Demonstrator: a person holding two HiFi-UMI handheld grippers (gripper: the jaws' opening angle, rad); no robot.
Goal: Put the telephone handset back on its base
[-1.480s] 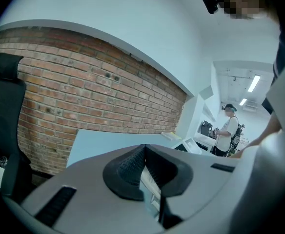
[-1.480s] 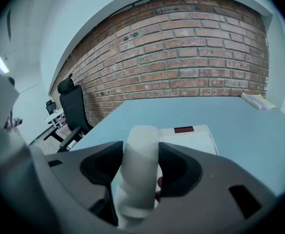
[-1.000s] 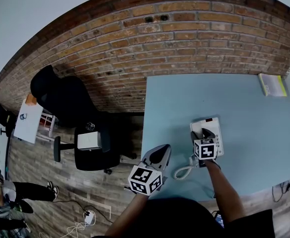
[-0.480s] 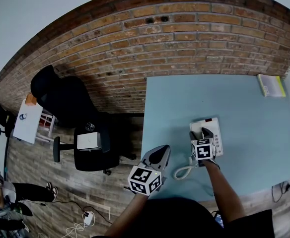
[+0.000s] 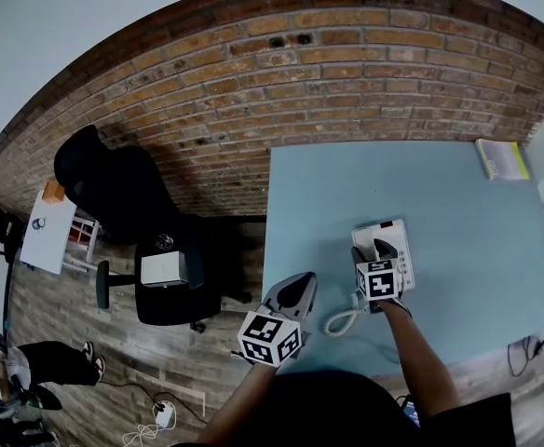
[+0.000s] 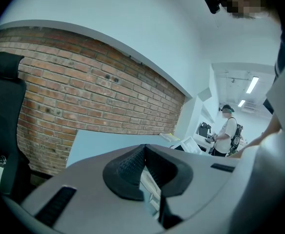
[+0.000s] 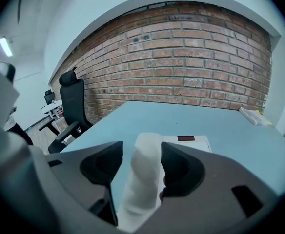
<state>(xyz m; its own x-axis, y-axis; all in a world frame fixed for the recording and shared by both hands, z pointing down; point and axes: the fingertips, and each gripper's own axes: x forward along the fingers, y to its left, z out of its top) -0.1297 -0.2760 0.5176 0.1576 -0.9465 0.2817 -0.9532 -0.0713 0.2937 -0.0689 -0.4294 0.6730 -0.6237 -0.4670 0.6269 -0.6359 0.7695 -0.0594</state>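
Note:
The white telephone handset (image 7: 145, 174) stands between the jaws of my right gripper (image 7: 141, 167), which is shut on it. Just beyond it lies the white telephone base (image 7: 189, 141) with a red label. In the head view my right gripper (image 5: 381, 250) hovers over the left part of the base (image 5: 390, 232), and the handset is mostly hidden under it. A white coiled cord (image 5: 342, 322) trails toward me from the phone. My left gripper (image 5: 302, 285) is shut and holds nothing, at the table's front left corner; the left gripper view shows its jaws (image 6: 143, 162) pressed together.
The light blue table (image 5: 449, 194) stands against a brick wall. A book (image 5: 501, 159) lies at its far right corner. A black office chair (image 5: 114, 189) and a stool with a white box (image 5: 165, 268) stand on the wooden floor to the left. A person (image 6: 228, 130) stands far off.
My right gripper has edged slightly farther over the phone base with the handset. The left gripper has stayed where it was.

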